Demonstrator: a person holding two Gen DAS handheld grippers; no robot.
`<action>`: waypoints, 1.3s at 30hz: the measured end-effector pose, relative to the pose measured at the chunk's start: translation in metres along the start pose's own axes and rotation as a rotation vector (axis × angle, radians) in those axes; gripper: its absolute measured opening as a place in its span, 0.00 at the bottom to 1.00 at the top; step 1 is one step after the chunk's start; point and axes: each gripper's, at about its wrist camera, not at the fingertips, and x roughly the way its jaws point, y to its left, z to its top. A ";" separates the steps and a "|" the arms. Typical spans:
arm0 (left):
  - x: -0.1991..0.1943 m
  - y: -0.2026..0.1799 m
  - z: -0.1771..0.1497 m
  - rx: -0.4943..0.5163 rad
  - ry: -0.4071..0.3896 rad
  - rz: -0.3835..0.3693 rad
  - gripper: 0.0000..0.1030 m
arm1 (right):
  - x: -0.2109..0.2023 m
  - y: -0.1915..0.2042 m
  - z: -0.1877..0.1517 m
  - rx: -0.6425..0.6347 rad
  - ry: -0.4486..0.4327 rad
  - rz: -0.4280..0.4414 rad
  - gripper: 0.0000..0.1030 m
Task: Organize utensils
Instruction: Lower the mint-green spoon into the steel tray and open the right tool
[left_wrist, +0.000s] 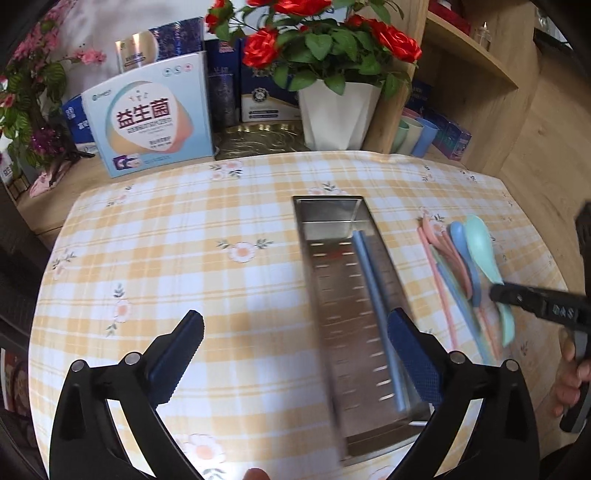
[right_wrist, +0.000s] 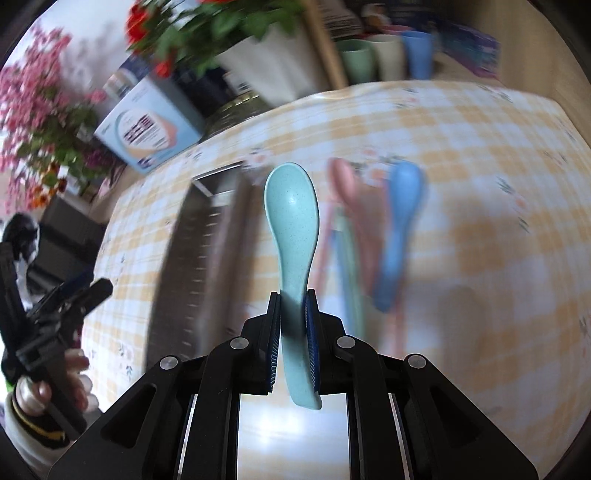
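Note:
A steel utensil tray (left_wrist: 343, 295) lies on the checked tablecloth, with blue chopsticks (left_wrist: 373, 295) inside along its right wall. My left gripper (left_wrist: 295, 332) is open and empty above the tray's near left side. My right gripper (right_wrist: 293, 299) is shut on the handle of a teal spoon (right_wrist: 291, 214), held above the cloth just right of the tray (right_wrist: 192, 251); that spoon also shows in the left wrist view (left_wrist: 484, 247). A pink spoon (right_wrist: 345, 181), a blue spoon (right_wrist: 400, 206) and pastel chopsticks (right_wrist: 343, 258) lie on the cloth to the right.
A white pot of red roses (left_wrist: 340, 114), a pale blue box (left_wrist: 147, 125) and dark boxes stand at the table's far edge. Pastel cups (right_wrist: 388, 55) sit at the far right by a wooden shelf (left_wrist: 480, 74).

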 end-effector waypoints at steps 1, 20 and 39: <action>-0.001 0.003 -0.002 0.000 -0.005 0.004 0.94 | 0.006 0.010 0.004 -0.014 0.009 0.002 0.13; -0.016 0.069 -0.027 -0.176 -0.073 0.032 0.94 | 0.127 0.104 0.058 -0.068 0.161 -0.031 0.13; -0.050 0.033 -0.010 -0.199 -0.097 0.028 0.94 | 0.033 0.094 0.042 -0.183 -0.117 -0.004 0.57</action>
